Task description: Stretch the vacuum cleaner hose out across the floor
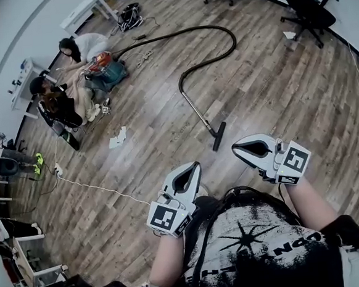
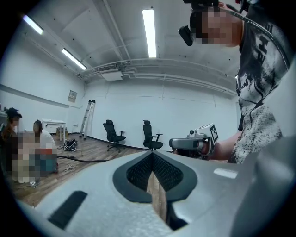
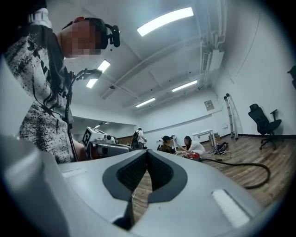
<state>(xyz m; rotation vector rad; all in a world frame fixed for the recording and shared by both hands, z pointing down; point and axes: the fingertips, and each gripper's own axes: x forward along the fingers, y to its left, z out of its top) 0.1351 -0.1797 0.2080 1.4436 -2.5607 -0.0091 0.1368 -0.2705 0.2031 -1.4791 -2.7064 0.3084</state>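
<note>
1. Across the plank floor [image 1: 281,94], open room runs right toward chairs [image 1: 310,9] by the wall.
2. Black hose [image 1: 224,43] lies curved, and its straight tube [image 1: 195,104] ends at a nozzle [image 1: 219,136].
3. Left hand-held gripper [image 1: 195,166] and right hand-held gripper [image 1: 235,148] are both closed tight, holding nothing.

Two grippers [image 1: 195,168], one vacuum hose [image 1: 220,30], two office chairs [image 1: 310,9] — and two people [image 1: 88,48] crouched beside it.

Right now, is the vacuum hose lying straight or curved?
Curved: the hose bends in a loop on the floor before meeting the wand.
</note>
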